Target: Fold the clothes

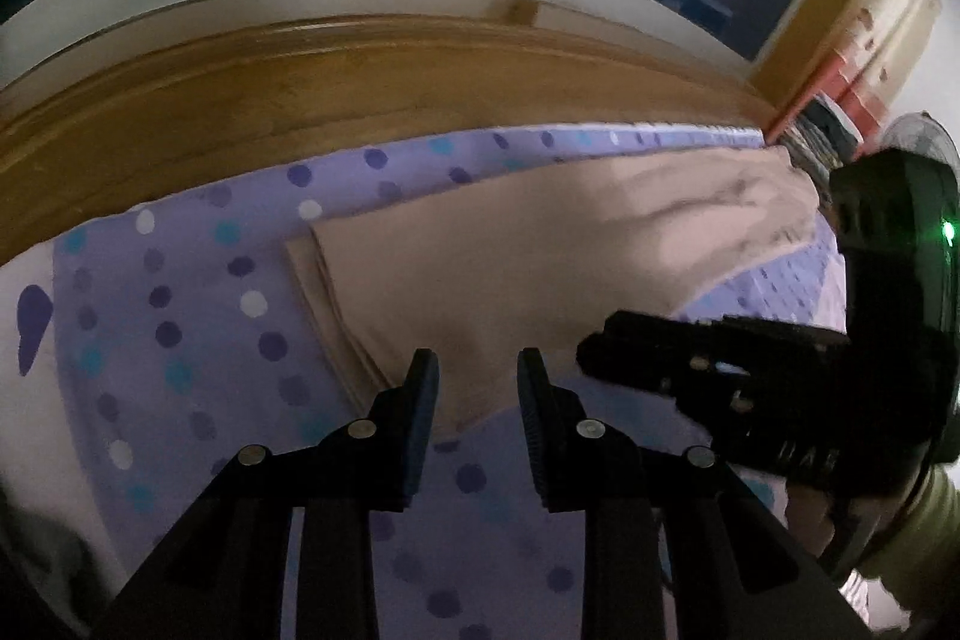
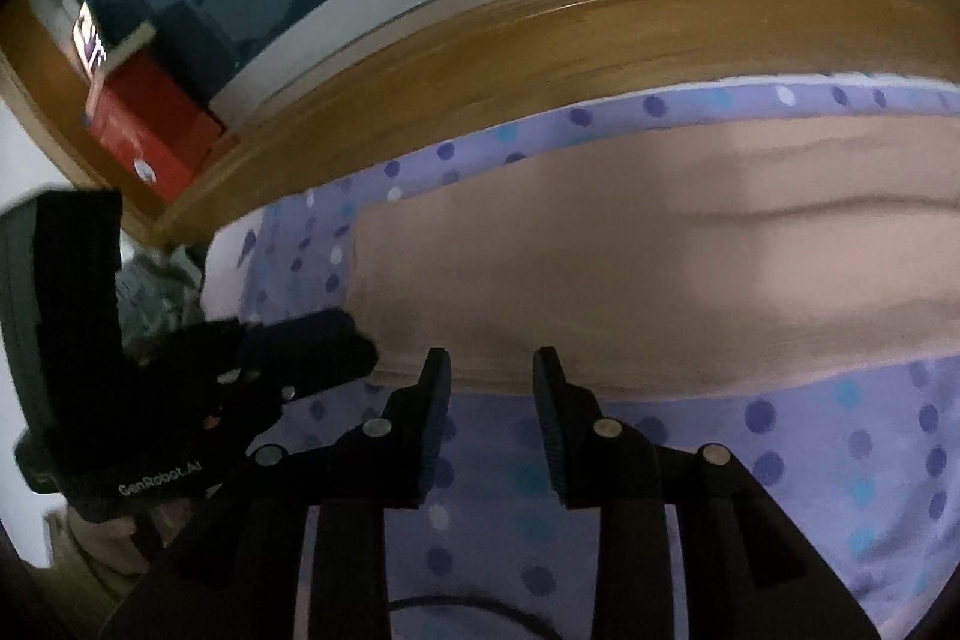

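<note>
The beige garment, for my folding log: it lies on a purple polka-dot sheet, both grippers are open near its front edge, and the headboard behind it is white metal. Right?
Not quite: the headboard is brown wood, as the left wrist view shows. The rest holds: the beige garment lies on the polka-dot sheet, and the left gripper and right gripper are open near its front edge.

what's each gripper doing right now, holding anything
left gripper: open, holding nothing, at the near edge of the beige cloth
right gripper: open, holding nothing

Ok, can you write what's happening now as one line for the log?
step: fold clothes | left tool: open, at cloth near edge | right tool: open, at same edge | cloth: flat on dotted sheet, not gripped
</note>
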A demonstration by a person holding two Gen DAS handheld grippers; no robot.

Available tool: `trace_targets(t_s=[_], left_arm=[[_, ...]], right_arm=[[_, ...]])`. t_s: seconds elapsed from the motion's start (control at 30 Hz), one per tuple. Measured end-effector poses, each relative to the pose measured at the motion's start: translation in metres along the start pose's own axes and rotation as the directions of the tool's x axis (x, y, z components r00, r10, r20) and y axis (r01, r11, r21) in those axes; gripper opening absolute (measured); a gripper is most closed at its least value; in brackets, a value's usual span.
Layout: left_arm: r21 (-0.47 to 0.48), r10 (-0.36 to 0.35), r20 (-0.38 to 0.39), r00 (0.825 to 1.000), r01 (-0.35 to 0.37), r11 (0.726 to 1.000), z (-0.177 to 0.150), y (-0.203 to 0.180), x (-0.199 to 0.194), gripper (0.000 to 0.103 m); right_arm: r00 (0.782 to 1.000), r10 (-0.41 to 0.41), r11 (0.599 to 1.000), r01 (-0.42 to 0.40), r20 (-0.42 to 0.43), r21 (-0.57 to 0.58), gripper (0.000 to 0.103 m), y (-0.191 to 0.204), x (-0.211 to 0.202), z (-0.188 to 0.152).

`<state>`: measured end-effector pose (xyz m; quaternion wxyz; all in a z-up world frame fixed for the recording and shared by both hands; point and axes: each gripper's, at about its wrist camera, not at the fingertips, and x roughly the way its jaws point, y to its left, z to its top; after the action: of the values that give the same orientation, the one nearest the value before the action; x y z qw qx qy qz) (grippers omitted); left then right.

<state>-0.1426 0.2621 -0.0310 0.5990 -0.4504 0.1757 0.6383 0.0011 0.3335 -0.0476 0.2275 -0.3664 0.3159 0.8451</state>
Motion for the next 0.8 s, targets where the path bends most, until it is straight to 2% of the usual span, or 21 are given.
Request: trace_targets(t_s=[0.07, 0.13, 0.2, 0.27, 0.37, 0.5, 0.67, 0.8], left_arm=[[-0.016, -0.006, 0.002, 1.0, 0.006, 1.0, 0.001, 0.003, 0.003, 0.027], [-0.04, 0.02, -0.034, 0.999, -0.022, 0.999, -0.002, 0.011, 0.012, 0.027], [-0.057, -0.001, -0.03, 1.0, -0.001, 0.998, -0.006, 0.018, 0.013, 0.027], [-0.085, -0.026, -0.029, 0.999, 0.023, 0.996, -0.009, 0.025, 0.01, 0.027], [-0.1, -0.043, -0.033, 0.999, 0.039, 0.994, -0.01, 0.031, 0.009, 0.026], [-0.07, -0.011, -0.052, 0.999, 0.007, 0.998, -0.008, 0.026, 0.008, 0.026], [-0.045, 0.017, -0.053, 0.998, -0.02, 0.999, -0.009, 0.022, 0.008, 0.026], [-0.074, 0.004, -0.047, 0.999, -0.008, 0.997, -0.012, 0.027, 0.005, 0.026]], right_arm=[[1.0, -0.028, 1.0, 0.028, -0.003, -0.011, 0.029, 0.002, 0.006, 0.002], [0.998, -0.068, 0.998, 0.068, -0.017, 0.003, 0.03, 0.001, 0.014, 0.004], [1.0, -0.017, 0.997, 0.018, -0.016, 0.081, 0.036, -0.004, 0.019, 0.002], [1.0, 0.015, 0.997, -0.013, -0.021, 0.08, 0.04, 0.0, 0.02, 0.001], [0.996, 0.079, 0.993, -0.074, -0.045, 0.095, 0.039, 0.003, 0.02, 0.001], [0.986, 0.166, 0.972, -0.166, 0.01, 0.167, 0.039, -0.012, -0.007, 0.0], [1.0, -0.013, 0.979, 0.011, 0.009, 0.202, 0.039, -0.071, -0.021, 0.018], [0.987, -0.163, 0.96, 0.159, 0.002, 0.229, 0.039, -0.118, -0.032, 0.034]])
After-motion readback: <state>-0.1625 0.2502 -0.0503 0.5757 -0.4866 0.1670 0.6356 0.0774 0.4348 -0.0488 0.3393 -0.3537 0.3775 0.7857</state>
